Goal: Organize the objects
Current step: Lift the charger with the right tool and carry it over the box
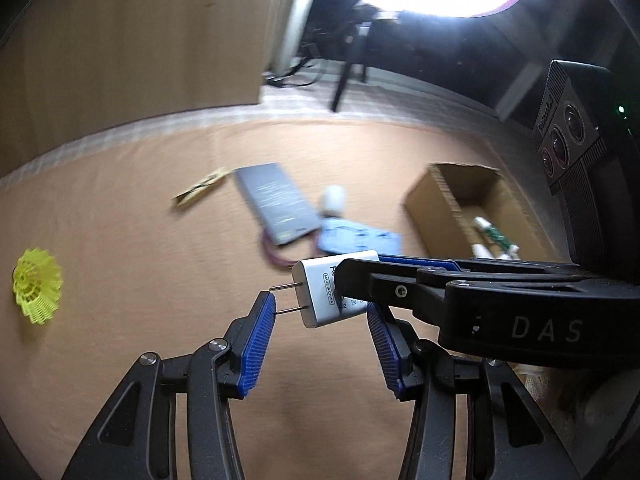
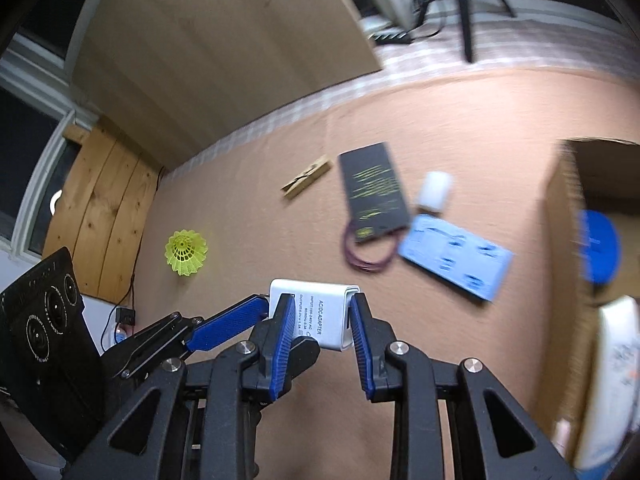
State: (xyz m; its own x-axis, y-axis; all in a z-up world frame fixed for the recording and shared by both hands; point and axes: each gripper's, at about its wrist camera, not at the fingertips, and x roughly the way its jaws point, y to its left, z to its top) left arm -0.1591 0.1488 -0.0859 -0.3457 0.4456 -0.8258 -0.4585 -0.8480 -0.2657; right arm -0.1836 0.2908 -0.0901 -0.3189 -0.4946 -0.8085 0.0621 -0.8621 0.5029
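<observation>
A white AC adapter (image 1: 320, 296) (image 2: 320, 320) hangs above the tan tablecloth, held between both grippers. My right gripper (image 2: 320, 304) is shut on its flat sides; in the left wrist view it (image 1: 360, 268) reaches in from the right. My left gripper (image 1: 320, 306) grips the adapter lengthwise: the metal prongs touch one blue pad (image 1: 264, 320) and the other pad (image 1: 380, 336) meets the body's rear end. One left finger (image 2: 228, 326) shows in the right wrist view. An open cardboard box (image 1: 432, 200) (image 2: 560, 240) stands to the right with several items inside.
On the cloth lie a yellow shuttlecock (image 1: 38, 286) (image 2: 186, 252), a wooden clothespin (image 1: 200, 190) (image 2: 306, 178), a dark flat pack (image 1: 276, 204) (image 2: 376, 192), a purple loop (image 2: 364, 260), a small white cylinder (image 2: 434, 190) and a light blue card (image 1: 356, 238) (image 2: 456, 260).
</observation>
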